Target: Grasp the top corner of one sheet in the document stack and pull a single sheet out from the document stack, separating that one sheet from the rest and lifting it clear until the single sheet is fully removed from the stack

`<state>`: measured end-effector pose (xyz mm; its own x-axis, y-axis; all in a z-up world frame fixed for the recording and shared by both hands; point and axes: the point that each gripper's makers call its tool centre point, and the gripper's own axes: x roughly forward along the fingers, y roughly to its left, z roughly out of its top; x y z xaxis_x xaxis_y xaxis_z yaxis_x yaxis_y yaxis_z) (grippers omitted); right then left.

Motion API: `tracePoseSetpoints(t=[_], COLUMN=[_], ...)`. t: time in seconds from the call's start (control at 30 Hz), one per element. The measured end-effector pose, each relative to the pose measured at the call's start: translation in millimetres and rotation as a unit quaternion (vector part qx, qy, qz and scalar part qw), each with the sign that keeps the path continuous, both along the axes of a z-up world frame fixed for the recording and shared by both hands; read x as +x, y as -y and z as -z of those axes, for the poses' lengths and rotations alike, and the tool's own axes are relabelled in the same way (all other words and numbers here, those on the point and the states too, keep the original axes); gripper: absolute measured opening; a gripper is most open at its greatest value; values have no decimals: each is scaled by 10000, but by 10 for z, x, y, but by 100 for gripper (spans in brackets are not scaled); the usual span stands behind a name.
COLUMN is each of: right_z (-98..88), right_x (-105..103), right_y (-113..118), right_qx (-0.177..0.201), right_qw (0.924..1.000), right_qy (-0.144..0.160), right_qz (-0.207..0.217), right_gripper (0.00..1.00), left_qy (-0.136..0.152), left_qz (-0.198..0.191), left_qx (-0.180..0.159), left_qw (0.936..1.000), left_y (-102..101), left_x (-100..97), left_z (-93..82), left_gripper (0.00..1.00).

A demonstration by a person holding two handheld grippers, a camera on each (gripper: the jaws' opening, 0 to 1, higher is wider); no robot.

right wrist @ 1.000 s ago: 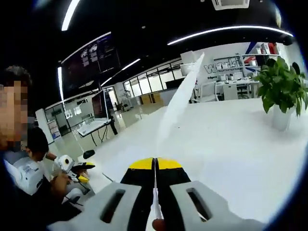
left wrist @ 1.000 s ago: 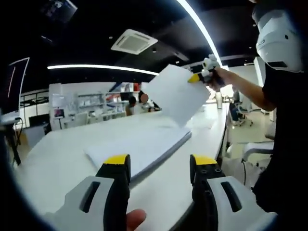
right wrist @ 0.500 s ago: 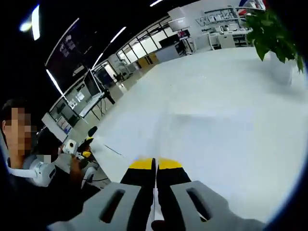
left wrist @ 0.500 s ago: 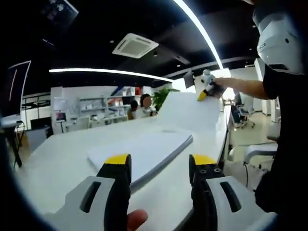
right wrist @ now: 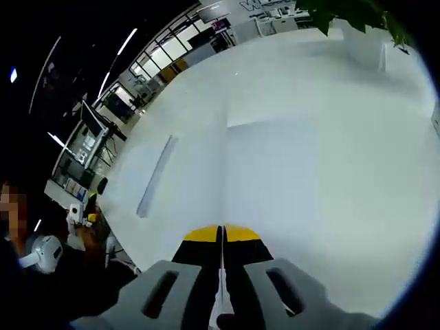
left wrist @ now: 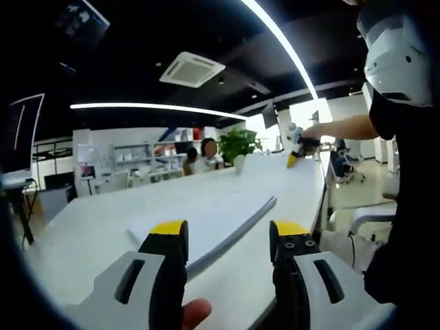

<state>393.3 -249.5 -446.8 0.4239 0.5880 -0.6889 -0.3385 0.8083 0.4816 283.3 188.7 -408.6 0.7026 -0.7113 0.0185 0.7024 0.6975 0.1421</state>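
Observation:
The white document stack (left wrist: 206, 218) lies on the white table (left wrist: 89, 220) just beyond my left gripper (left wrist: 229, 230), which hangs open over the near edge with nothing between its jaws. Far along the table's right side a hand holds my right gripper (left wrist: 294, 148). In the right gripper view my right gripper (right wrist: 222, 234) is shut on a single white sheet (right wrist: 265, 175), which spreads low over the table, apart from the stack. There the stack (right wrist: 155, 176) shows as a thin grey strip at the left. The left gripper (right wrist: 84, 217) appears small near the table's corner.
A potted green plant (left wrist: 238, 144) stands at the far end of the table, its white pot (right wrist: 368, 47) near the sheet's far side. People sit behind it by shelves (left wrist: 130, 155). A person's dark sleeve and white headset (left wrist: 395, 55) fill the right.
The right gripper has swung the sheet down from high in the air to low over the table, further from the stack. The left gripper has stayed put.

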Motion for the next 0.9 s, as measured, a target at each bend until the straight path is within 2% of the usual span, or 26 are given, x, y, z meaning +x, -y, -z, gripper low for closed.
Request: tracePoseSetpoints(t=[0.13,0.33,0.53,0.7,0.77,0.9], right_z=[30,123,169,211,253,253], right_x=[38,72,49,92,98,103], right_y=[-9,59,141,147,154,82], right_qx=[-40,-134,-73,-109,-257,-316], right_qw=[9997,9994,9979,9976,9979,9978], right_qy=[108,112,105,147,113,137], right_qz=[221,304,642,672,587,570], right_gripper=[2,2,2,2,2,2], left_qy=[-15,-37,-19,-37,-57,-70], left_qz=[35,11,20,-3,-19,-9], left_qx=[10,15,62,12,49,78], left_qw=[10000,10000,10000,10000,10000,9999], left_y=[19,2,-4,-35,-34,-16], left_x=[-12,1,-13,-7,1,6], left_z=[16,34,19,10,24,34], left_gripper=[48,48,49,49,49,49])
